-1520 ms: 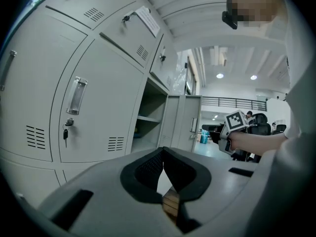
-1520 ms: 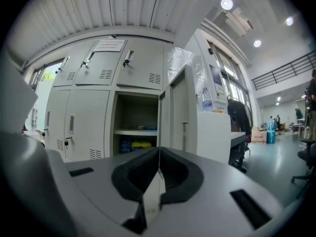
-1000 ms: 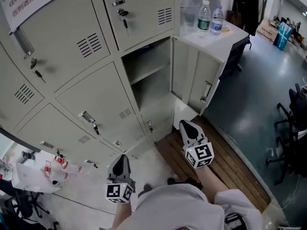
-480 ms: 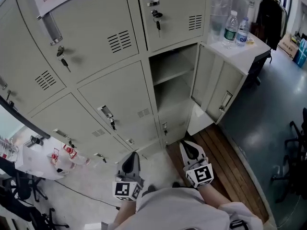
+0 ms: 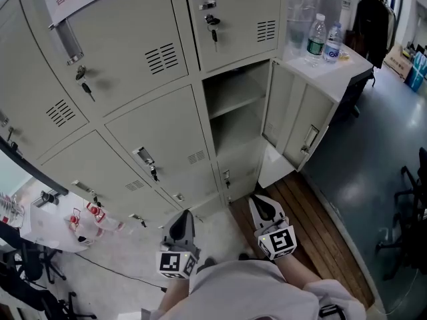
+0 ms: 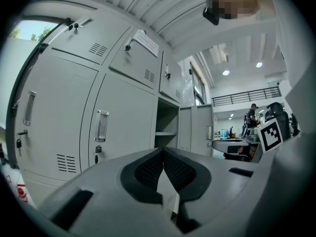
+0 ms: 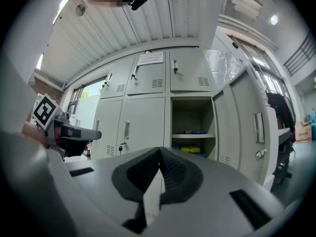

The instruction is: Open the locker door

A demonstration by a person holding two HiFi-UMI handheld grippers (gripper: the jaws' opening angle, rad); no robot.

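Observation:
The grey locker bank fills the head view. One middle locker compartment (image 5: 233, 105) (image 7: 190, 125) stands open, and its door (image 5: 298, 122) (image 7: 247, 120) is swung out to the right. Yellow and blue items lie on the shelf (image 7: 191, 150) inside. My left gripper (image 5: 184, 214) (image 6: 163, 152) is low in front of the shut lockers, jaws shut and empty. My right gripper (image 5: 255, 201) (image 7: 159, 149) is below the open compartment, a short way from the door's lower edge, also shut on nothing. Neither gripper touches the locker.
Two water bottles (image 5: 315, 39) stand on a low cabinet behind the open door. Wooden floor boards (image 5: 313, 225) run under the right gripper. Office chairs (image 5: 408, 199) are at the right. A plastic bag with small items (image 5: 83, 220) lies at the left. Keys hang in several locks.
My right gripper has drawn back from the open door's lower edge toward the person. The head view has swung, so the lockers sit further right. The left gripper has hardly moved.

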